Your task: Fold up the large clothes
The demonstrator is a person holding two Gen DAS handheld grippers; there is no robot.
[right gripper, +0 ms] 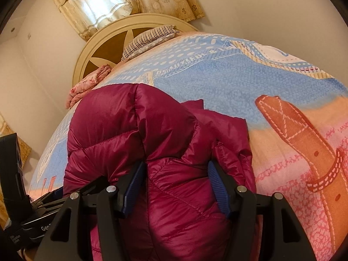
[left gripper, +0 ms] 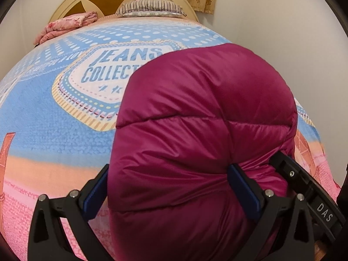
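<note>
Magenta puffer jacket (left gripper: 202, 134) pinched by both claws — left claw (left gripper: 171, 187), right claw (right gripper: 176, 184), bedspread (left gripper: 65, 113) reads "JEANS COLLECT"

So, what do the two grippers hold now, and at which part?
Both the left gripper and the right gripper clamp the magenta puffer jacket by its puffy near edge, side by side.

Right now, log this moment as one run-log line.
stage: folding | left gripper: shut on jacket | right gripper: shut on jacket | surface: bed cover

Left matte-black two-finger gripper (left gripper: 168, 187): ribbed blue pads (left gripper: 242, 192), silver pivot screws. Right matte-black two-finger gripper (right gripper: 176, 184): same build, white "DAS" lettering.
</note>
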